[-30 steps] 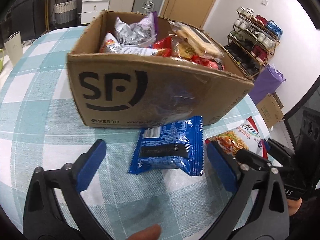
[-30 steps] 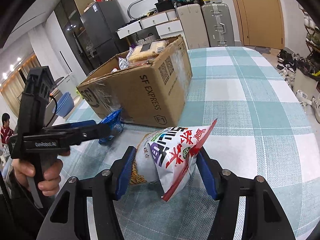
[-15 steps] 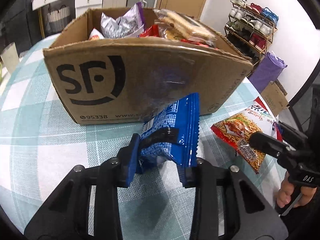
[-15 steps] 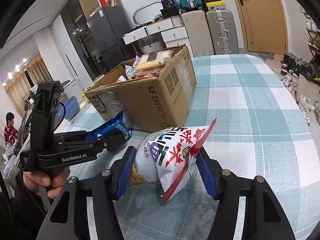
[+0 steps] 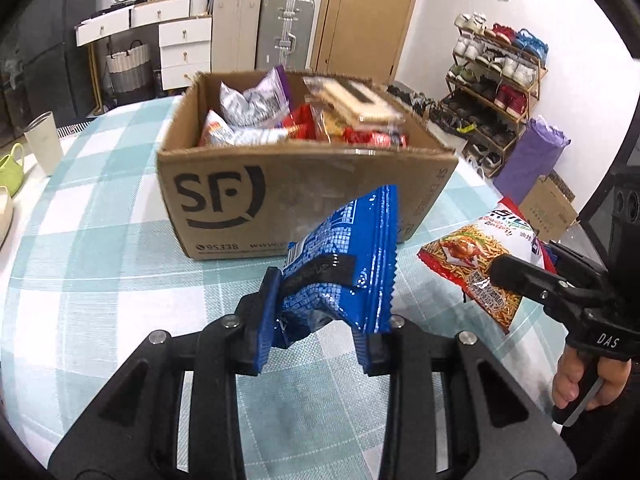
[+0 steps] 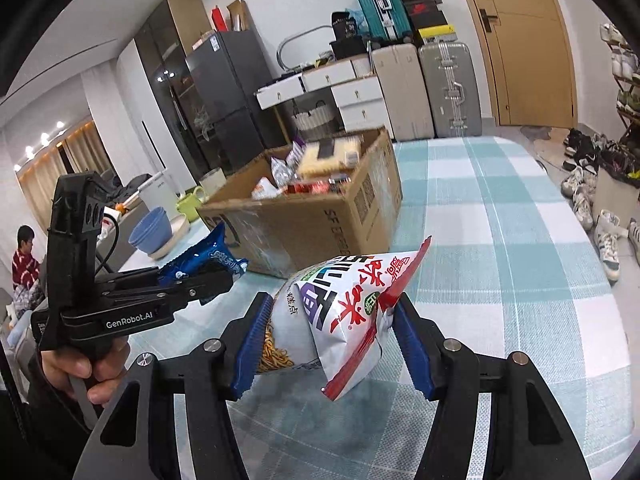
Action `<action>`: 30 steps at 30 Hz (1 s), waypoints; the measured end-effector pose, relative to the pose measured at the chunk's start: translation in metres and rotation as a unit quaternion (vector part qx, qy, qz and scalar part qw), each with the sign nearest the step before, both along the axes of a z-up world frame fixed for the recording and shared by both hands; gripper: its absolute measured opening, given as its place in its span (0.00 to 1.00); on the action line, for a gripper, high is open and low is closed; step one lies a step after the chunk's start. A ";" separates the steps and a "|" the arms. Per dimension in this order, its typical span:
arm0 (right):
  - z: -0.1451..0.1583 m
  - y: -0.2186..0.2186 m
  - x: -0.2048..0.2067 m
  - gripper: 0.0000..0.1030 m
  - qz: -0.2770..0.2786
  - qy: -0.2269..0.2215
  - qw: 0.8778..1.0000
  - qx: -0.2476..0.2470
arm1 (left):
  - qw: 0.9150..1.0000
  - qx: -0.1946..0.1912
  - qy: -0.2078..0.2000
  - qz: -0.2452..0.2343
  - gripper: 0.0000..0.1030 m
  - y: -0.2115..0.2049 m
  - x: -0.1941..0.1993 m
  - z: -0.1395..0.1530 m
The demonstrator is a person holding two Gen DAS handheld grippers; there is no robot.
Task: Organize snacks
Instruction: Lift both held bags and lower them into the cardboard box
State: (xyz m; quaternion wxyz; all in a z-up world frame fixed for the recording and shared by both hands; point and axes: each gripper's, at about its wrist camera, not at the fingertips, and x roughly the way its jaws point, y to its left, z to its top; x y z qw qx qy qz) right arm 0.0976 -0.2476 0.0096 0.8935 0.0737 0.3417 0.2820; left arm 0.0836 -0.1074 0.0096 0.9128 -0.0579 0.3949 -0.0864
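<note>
Checked tablecloth (image 5: 100,272) below. Left gripper (image 5: 316,320) pinches blue packet (image 5: 344,264); right gripper (image 6: 332,340) clamps noodle bag (image 6: 340,308). Cardboard box (image 5: 304,188) ahead (seemingly near full): clear its rim, release over gaps.

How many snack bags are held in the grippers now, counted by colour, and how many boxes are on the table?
Blue snack bag, clamped in the left gripper: 1
White and red snack bag, clamped in the right gripper: 1
Cardboard box with snacks inside: 1
Total: 3
</note>
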 end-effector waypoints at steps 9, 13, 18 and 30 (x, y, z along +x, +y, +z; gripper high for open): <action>0.031 0.013 0.000 0.59 0.004 -0.037 0.999 -0.004 | 0.999 0.004 -0.040 0.013 0.28 0.039 -0.033 0.042; 0.044 0.019 0.004 0.59 0.009 -0.047 0.999 -0.005 | 0.998 0.006 -0.051 0.023 0.28 0.047 -0.037 0.056; 0.059 0.028 0.014 0.59 0.014 -0.062 0.998 -0.009 | 0.997 0.021 -0.074 0.028 0.28 0.048 -0.036 0.077; 0.074 0.052 0.051 0.59 0.022 -0.075 0.997 -0.009 | 0.994 0.028 -0.095 0.042 0.28 0.062 -0.011 0.108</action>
